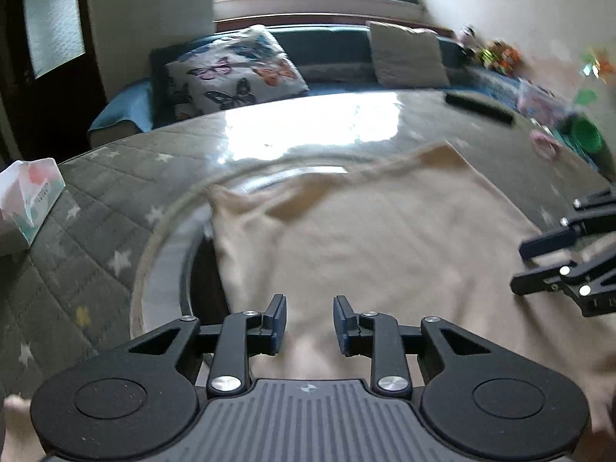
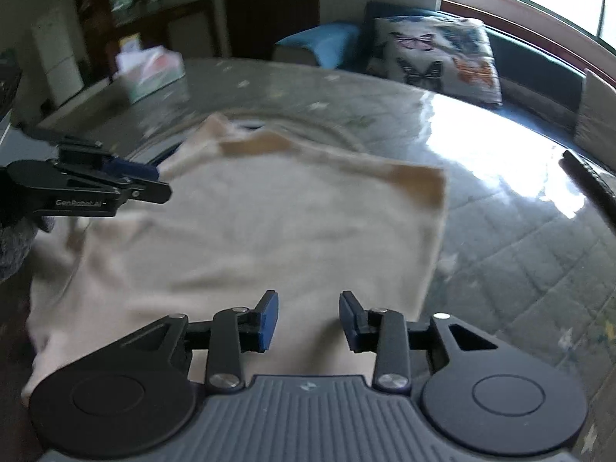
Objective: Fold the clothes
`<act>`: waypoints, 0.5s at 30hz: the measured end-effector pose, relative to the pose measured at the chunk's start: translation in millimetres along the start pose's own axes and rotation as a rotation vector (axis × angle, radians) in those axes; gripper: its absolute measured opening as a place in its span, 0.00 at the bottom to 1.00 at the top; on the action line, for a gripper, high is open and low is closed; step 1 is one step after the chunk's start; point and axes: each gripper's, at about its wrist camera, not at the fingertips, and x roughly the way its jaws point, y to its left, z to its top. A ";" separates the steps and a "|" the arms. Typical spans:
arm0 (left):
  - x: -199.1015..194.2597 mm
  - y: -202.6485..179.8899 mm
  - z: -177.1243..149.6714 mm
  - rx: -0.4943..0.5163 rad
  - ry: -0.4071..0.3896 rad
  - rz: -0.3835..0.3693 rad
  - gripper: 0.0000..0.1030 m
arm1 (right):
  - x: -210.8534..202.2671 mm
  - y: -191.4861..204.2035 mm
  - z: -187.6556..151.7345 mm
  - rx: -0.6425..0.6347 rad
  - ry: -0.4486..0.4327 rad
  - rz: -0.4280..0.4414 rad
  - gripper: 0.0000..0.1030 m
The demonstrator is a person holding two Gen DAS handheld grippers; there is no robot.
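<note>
Beige garment [image 1: 369, 238] spread flat on the table [image 1: 115, 200], left gripper [image 1: 310, 321] and right gripper [image 2: 308, 317] above its near edge, both with jaws apart, holding nothing

a tissue box [image 1: 29, 192] sits on the quilted table cover [image 1: 96, 208]; butterfly cushion [image 1: 235, 71] on the sofa behind.

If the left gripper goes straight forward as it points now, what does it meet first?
Probably the beige garment: the open left gripper points across it toward its far edge. Depth is unclear, so it may pass just above the cloth.
</note>
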 end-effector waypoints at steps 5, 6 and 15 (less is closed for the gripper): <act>-20.3 -7.8 -24.9 0.039 -0.014 0.021 0.28 | -17.7 25.3 -24.4 -0.071 0.006 0.007 0.40; -25.0 -7.7 -29.3 0.039 -0.021 0.030 0.28 | -22.0 29.9 -30.7 -0.078 0.006 0.011 0.41; -54.5 9.0 -63.9 -0.020 -0.064 0.096 0.30 | -50.9 53.4 -68.6 -0.144 -0.011 0.012 0.43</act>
